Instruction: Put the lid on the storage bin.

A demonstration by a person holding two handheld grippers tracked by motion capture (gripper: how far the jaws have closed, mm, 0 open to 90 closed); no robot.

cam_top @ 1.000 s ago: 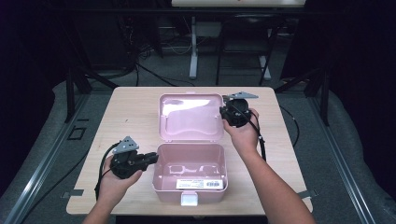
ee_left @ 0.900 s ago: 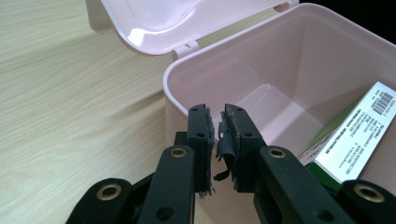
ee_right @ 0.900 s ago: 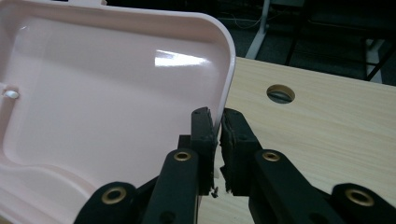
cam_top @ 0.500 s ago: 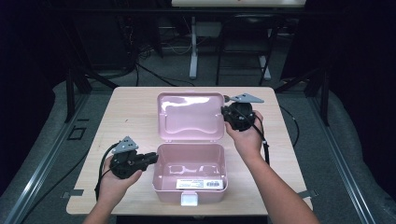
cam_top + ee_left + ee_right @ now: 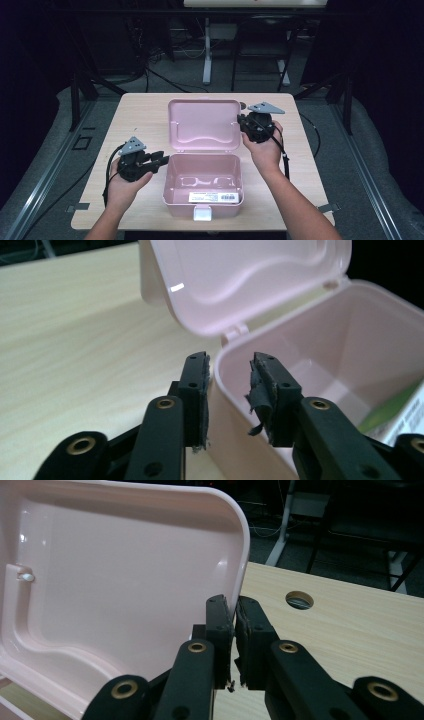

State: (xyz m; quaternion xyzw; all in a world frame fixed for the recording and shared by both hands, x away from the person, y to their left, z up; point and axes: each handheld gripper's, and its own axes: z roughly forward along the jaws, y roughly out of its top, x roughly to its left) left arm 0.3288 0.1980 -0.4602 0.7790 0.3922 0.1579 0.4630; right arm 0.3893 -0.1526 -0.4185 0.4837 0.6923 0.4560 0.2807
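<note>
A pink plastic box stands on the table with its hinged lid swung up and back. My left gripper is at the box's left wall. In the left gripper view its jaws have just been opening and now straddle the wall's rim near the hinge corner, the pads not pressing; the gripper is open. My right gripper is at the lid's right edge. The right gripper view has the gripper shut on the thin rim of the lid.
A white barcode label is on the box's front wall above a white latch. A round hole is in the wooden tabletop behind the lid. Dark stands and cables lie beyond the table's far edge.
The left gripper's jaws have spread apart around the box's left wall. The right hand and the lid stay about where they were.
</note>
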